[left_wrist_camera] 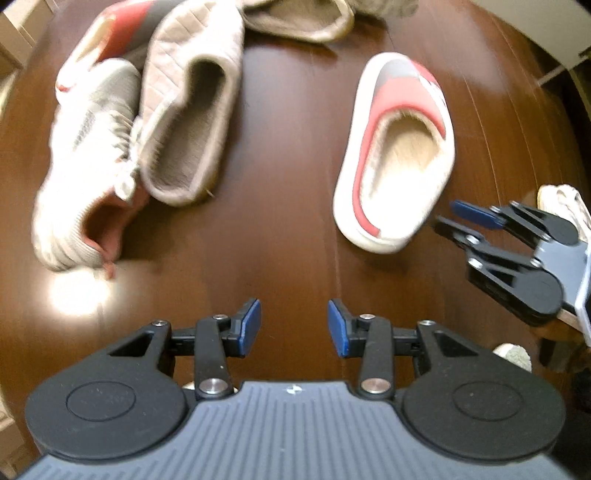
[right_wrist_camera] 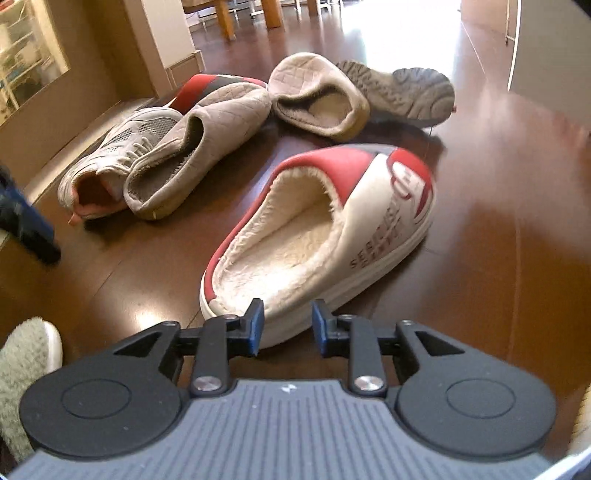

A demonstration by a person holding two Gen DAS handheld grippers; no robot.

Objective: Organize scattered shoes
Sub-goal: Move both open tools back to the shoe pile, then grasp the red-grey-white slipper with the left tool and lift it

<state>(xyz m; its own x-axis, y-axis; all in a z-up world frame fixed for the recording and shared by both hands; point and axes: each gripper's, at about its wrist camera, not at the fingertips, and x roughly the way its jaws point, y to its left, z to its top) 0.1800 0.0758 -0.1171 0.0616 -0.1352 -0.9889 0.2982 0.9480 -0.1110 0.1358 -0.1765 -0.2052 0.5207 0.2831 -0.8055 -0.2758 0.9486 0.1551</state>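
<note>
A red and white fleece-lined slipper (right_wrist_camera: 325, 236) lies alone on the dark wood floor, its heel toward my right gripper (right_wrist_camera: 288, 326), which is open with its blue pads just at the heel rim. The same slipper shows in the left wrist view (left_wrist_camera: 399, 147). My left gripper (left_wrist_camera: 294, 326) is open and empty above bare floor. To the left lie a grey sneaker (left_wrist_camera: 88, 166), a beige quilted slipper (left_wrist_camera: 192, 122), and under them the second red slipper (left_wrist_camera: 118, 33). Another beige slipper (right_wrist_camera: 317, 99) and an overturned sneaker (right_wrist_camera: 410, 92) lie farther back.
The right gripper (left_wrist_camera: 447, 218) shows at the right edge of the left wrist view. A fuzzy slippered foot (right_wrist_camera: 26, 373) is at lower left. A wall and cabinet (right_wrist_camera: 74, 92) stand left, table legs (right_wrist_camera: 229, 14) far back. Wood floor (right_wrist_camera: 498, 221) spreads to the right.
</note>
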